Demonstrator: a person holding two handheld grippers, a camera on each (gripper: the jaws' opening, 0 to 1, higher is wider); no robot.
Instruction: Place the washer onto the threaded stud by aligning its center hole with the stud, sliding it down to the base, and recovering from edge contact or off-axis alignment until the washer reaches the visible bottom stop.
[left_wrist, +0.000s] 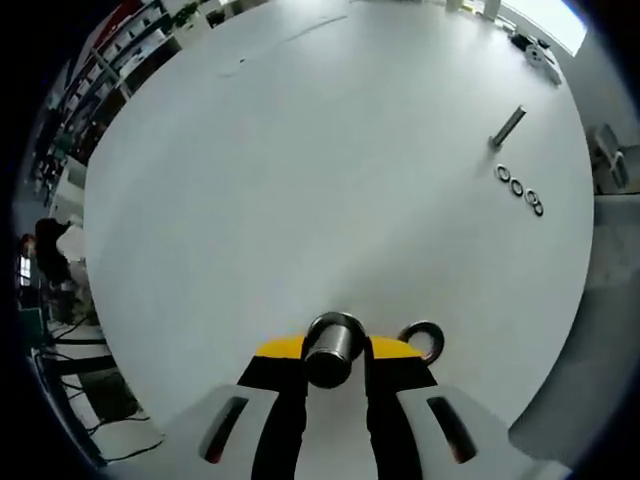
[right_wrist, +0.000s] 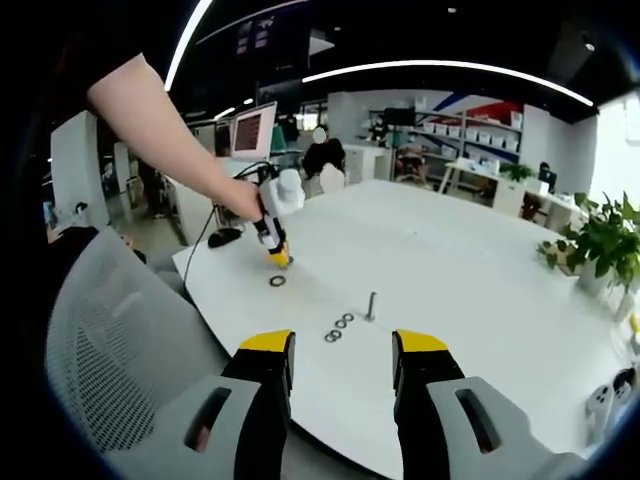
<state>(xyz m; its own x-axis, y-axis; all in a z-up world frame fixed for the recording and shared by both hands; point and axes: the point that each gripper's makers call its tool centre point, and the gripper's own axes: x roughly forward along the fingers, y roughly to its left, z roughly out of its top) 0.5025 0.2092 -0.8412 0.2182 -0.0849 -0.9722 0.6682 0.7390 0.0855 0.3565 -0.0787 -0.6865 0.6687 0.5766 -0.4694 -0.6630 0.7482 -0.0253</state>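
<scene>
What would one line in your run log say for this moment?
left claw: shut on stud | washer: on table beside stud | right claw: open, empty | three spare washers, bolt: on table ahead | washer placement: not yet done

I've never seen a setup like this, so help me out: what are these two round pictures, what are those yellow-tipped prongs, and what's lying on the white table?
A person holds a hand-held gripper in each hand, and a fisheye camera rides on each one.

In the left gripper view, the left gripper is clamped on a threaded stud, seen end-on, with a washer on the table beside it.

In the right gripper view, the right gripper is open and holds nothing. Beyond it lie three more washers in a row and a second stud standing upright.
</scene>
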